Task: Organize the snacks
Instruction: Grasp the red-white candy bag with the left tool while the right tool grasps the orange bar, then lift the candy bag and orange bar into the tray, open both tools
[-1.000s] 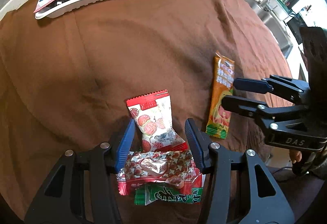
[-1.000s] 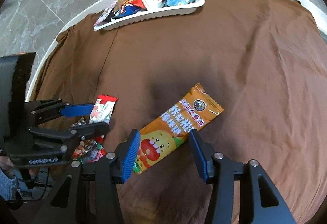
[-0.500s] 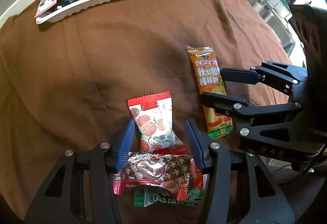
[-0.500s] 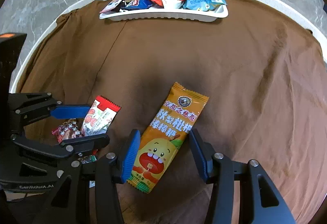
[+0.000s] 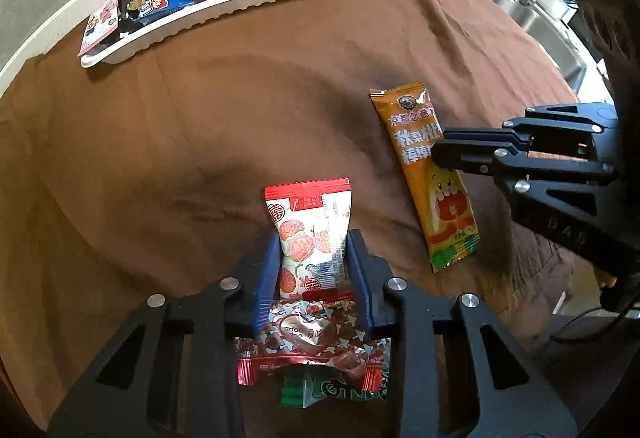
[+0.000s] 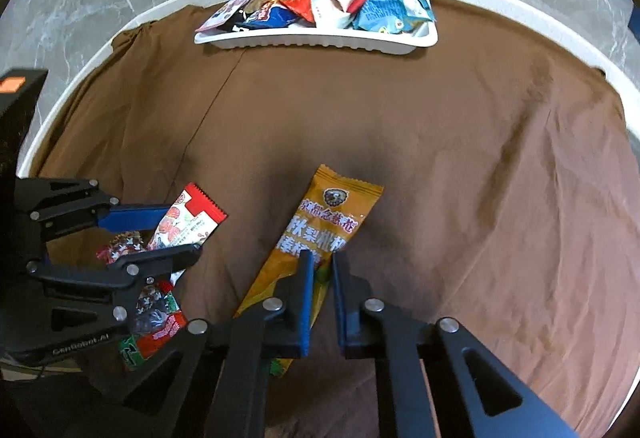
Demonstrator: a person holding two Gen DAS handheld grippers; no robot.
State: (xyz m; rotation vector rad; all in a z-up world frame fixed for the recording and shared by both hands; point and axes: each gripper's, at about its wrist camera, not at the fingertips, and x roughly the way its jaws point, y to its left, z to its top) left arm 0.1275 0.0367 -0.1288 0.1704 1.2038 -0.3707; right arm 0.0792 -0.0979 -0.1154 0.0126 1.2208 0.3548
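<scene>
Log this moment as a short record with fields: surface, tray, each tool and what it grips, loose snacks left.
surface: brown cloth over a round white table
tray: long white plastic tray at the far edge, filled with snack packets
left tool: jaws just closing on the red-and-white strawberry-print packet
right tool: jaws just closed, pinching the long orange snack bar
loose snacks: red heart-print foil packet and green packet beneath the left tool

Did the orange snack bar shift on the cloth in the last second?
Yes. In the left wrist view the orange snack bar has turned: against the white tray, its top end swung left, so it leans the other way.
</scene>
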